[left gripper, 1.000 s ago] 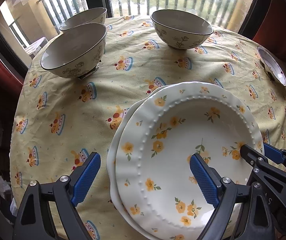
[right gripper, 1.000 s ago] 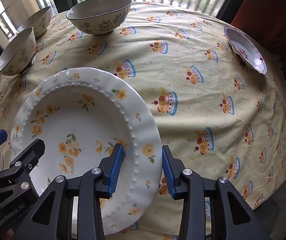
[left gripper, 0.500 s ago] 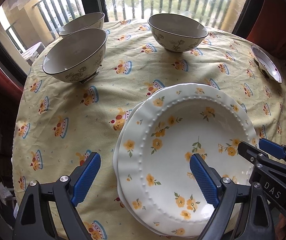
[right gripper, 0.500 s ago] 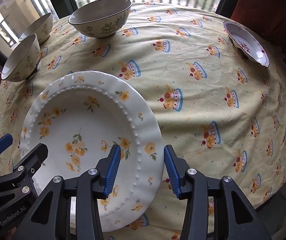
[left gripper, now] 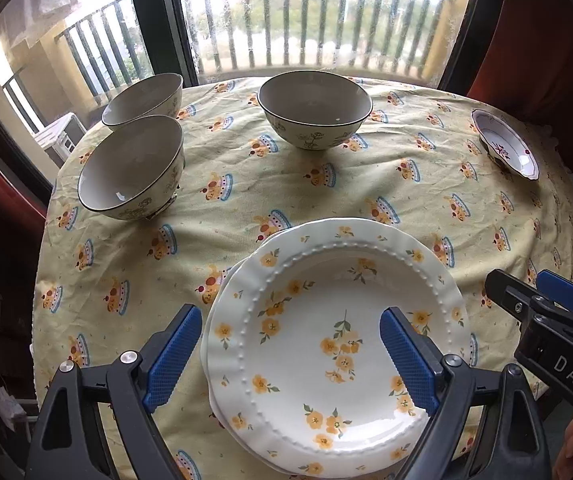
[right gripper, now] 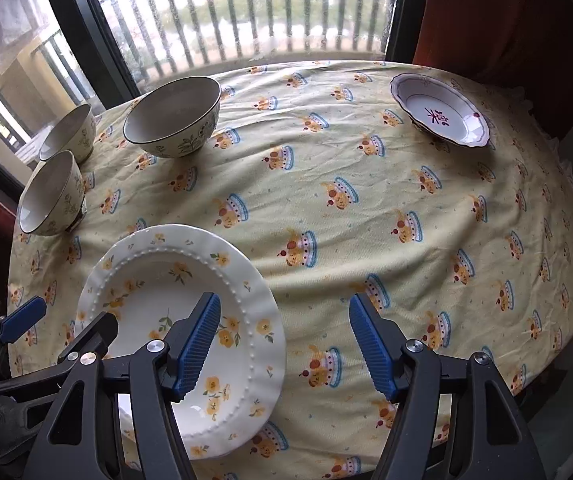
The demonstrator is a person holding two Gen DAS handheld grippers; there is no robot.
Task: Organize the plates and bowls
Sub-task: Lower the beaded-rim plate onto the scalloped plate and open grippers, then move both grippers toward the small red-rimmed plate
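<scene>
Both grippers, left gripper point(left gripper: 286, 360) wide and right gripper point(right gripper: 282, 346) opening, are held empty above stacked plates.
White scalloped yellow-flowered ceramic plate point(left gripper: 338, 344) is nested on another at the yellow patterned tablecloth point(right gripper: 366, 208)'s near edge, apparently released for stacking.

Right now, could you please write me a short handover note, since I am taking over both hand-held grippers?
Left hand-held gripper: open, empty, above the plates.
Right hand-held gripper: jaws opening, nothing between them.
Flowered plate lies stacked on a second plate near the table's front edge.
Three bowls are unstacked: two at the left, one at the back.
Small dish sits alone, far right.
Done: plates stacked. Left: bowls and dish.
</scene>
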